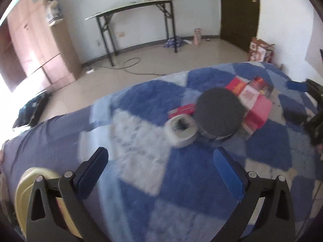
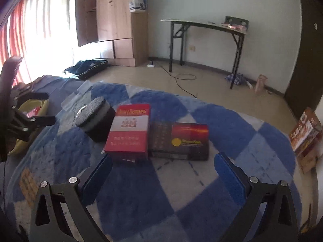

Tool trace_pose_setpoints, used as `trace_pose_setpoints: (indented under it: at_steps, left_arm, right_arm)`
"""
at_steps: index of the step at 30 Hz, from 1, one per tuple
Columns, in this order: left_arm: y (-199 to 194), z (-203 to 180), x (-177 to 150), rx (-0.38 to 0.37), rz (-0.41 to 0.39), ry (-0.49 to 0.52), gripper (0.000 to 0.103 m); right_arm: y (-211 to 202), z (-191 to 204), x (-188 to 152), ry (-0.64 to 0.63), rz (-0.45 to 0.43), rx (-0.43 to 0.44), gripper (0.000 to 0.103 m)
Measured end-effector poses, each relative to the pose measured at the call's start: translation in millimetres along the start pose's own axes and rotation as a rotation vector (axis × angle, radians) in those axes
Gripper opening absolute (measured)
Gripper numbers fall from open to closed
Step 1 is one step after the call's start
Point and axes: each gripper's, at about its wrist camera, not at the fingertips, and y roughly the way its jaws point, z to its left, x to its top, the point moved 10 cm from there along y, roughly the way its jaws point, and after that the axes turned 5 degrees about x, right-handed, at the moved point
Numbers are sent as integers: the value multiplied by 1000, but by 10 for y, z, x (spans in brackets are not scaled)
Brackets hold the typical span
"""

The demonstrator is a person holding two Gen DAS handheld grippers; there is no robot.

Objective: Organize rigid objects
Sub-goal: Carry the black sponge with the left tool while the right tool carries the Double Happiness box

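Observation:
On the blue checked blanket (image 1: 141, 181) lie a tape roll (image 1: 180, 130), a round black container (image 1: 219, 114) with a dark lid, a red and white box (image 2: 128, 131) and a dark box (image 2: 180, 141) with an orange band. They sit packed together. In the left wrist view the boxes (image 1: 252, 100) lie behind the container. My left gripper (image 1: 161, 171) is open and empty, short of the tape roll. My right gripper (image 2: 163, 173) is open and empty, just in front of the two boxes (image 2: 153, 139). The container also shows in the right wrist view (image 2: 97, 121), left of the red box.
A yellow bowl-like object (image 1: 34, 193) sits at the blanket's near left, also in the right wrist view (image 2: 32, 109) behind the left gripper. A folding table (image 1: 137, 10), a wooden wardrobe (image 1: 38, 40), a dark door (image 1: 238, 10) and a cable on the floor lie beyond. A printed carton (image 2: 306, 135) stands at right.

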Motion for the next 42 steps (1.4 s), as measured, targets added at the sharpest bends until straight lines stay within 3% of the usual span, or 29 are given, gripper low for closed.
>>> trace_pose_setpoints:
  at_steps: [3, 8, 10, 18, 19, 21, 22, 25, 26, 30, 35, 38, 42]
  left_arm:
    - [106, -260, 177, -95, 8, -20, 103]
    - [330, -385, 399, -115, 34, -53, 103]
    - [418, -401, 458, -130, 44, -82, 103]
    - [536, -581, 501, -194, 66, -80, 103]
    - [533, -593, 495, -195, 62, -80, 103]
    - [544, -622, 490, -196, 59, -85, 92]
    - [556, -648, 475, -203, 69, -79, 69]
    - [495, -702, 475, -223, 41, -63, 69]
    - [473, -717, 470, -224, 33, -53, 68]
    - [147, -686, 464, -278, -22, -70, 68]
    - [-684, -237, 256, -274, -87, -144, 68]
    - [-1353, 317, -170, -174, -129, -199, 68]
    - [-2138, 1130, -965, 54, -93, -302, 68]
  right_arm:
    - [123, 93, 99, -53, -1, 33, 103]
    - [480, 332, 188, -102, 26, 39, 103]
    - [561, 321, 228, -115, 26, 2, 103]
    - [844, 254, 271, -101, 57, -9, 101]
    - [870, 251, 270, -99, 59, -6, 98]
    - [872, 220, 278, -85, 56, 3, 86]
    - [883, 208, 280, -77, 53, 11, 75]
    - [874, 190, 285, -75, 39, 25, 56]
    - [856, 176, 279, -73, 35, 27, 56]
    - [725, 167, 290, -65, -1, 38, 55]
    - [351, 198, 328, -70, -72, 54, 55]
    - [90, 474, 386, -107, -106, 126, 55]
    - [-111, 1190, 485, -207, -124, 267, 55]
